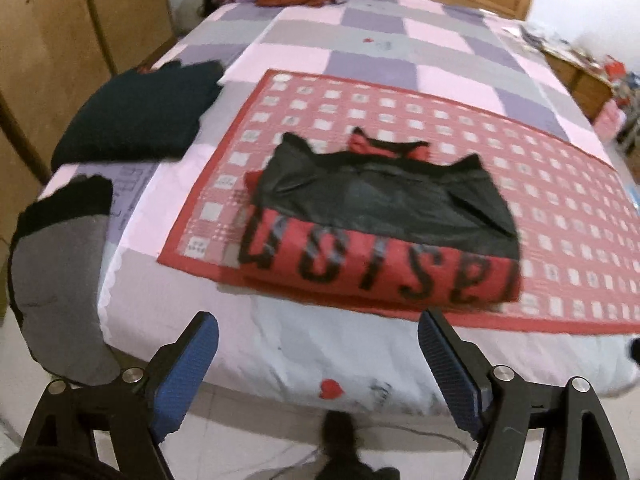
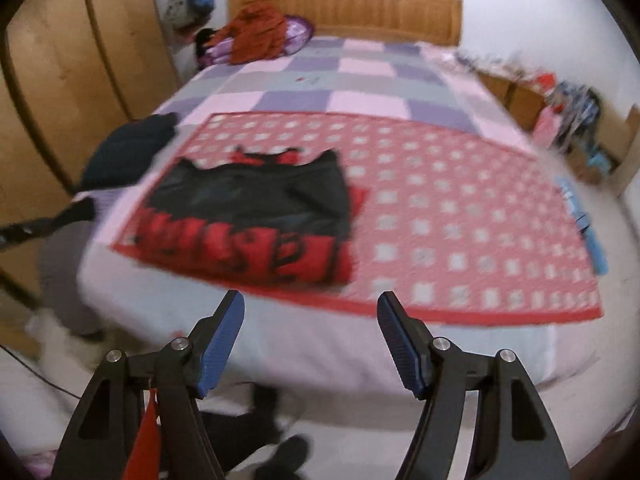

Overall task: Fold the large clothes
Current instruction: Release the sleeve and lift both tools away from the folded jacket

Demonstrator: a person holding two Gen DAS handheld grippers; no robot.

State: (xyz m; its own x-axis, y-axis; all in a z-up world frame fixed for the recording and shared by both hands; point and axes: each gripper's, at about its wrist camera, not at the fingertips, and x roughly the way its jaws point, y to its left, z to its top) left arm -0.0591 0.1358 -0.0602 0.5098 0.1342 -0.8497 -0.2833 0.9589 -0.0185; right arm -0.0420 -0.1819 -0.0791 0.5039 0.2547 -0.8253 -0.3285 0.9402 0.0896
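A folded red and black garment (image 1: 380, 220) with large black letters lies on a red checked mat (image 1: 540, 208) spread over the bed; the right wrist view shows the same garment (image 2: 248, 220) on the mat (image 2: 460, 220). My left gripper (image 1: 318, 328) hangs above the bed's near edge, well back from the garment, jaws wide apart with nothing between the blue pads (image 1: 188, 372). My right gripper (image 2: 310, 308) is likewise held back over the bed's front edge, open and empty. Both views are blurred by motion.
A folded dark garment (image 1: 136, 116) lies on the bed's left side. A grey and black garment (image 1: 56, 280) hangs over the left corner. A pile of red and purple clothes (image 2: 256, 36) sits by the wooden headboard (image 2: 348, 4). Wardrobe doors (image 1: 48, 40) stand left; cluttered furniture (image 2: 560, 100) right.
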